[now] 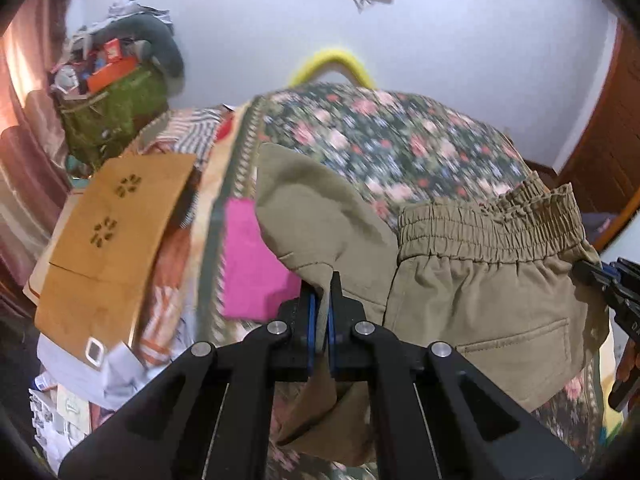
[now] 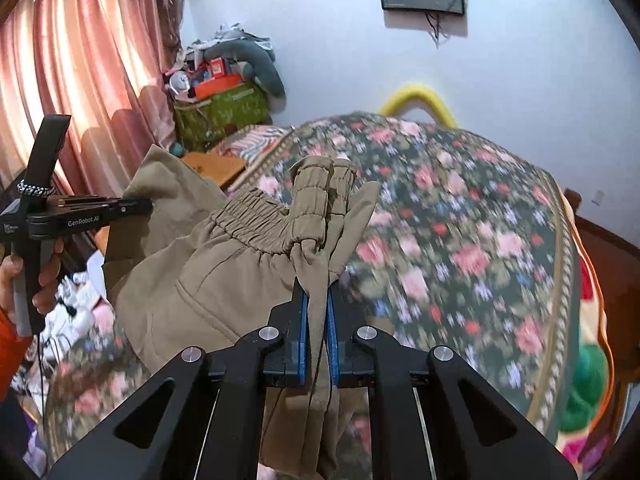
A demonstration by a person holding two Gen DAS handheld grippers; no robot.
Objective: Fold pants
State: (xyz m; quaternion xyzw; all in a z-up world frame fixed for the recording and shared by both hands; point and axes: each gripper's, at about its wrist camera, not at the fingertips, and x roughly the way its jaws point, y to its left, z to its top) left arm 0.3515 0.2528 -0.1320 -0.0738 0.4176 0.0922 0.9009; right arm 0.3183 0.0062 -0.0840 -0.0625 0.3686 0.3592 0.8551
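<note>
I've got the khaki pants (image 1: 480, 280) hanging mid-frame above the floral bedspread (image 2: 460, 220), left gripper (image 1: 324, 300) and right gripper (image 2: 316, 300) both pinched tight on cloth. Soft, light, droopy: waistband edges look the best hold.

Both grippers are built of matte black plastic. The left gripper (image 1: 325, 320) and right gripper (image 2: 318, 332) carry blue pads on their inner faces and round silver screws at the linkage joints. White "GenRobot.AI" lettering is printed on the left gripper's side. An orange sleeve (image 2: 10, 344) is worn.
</note>
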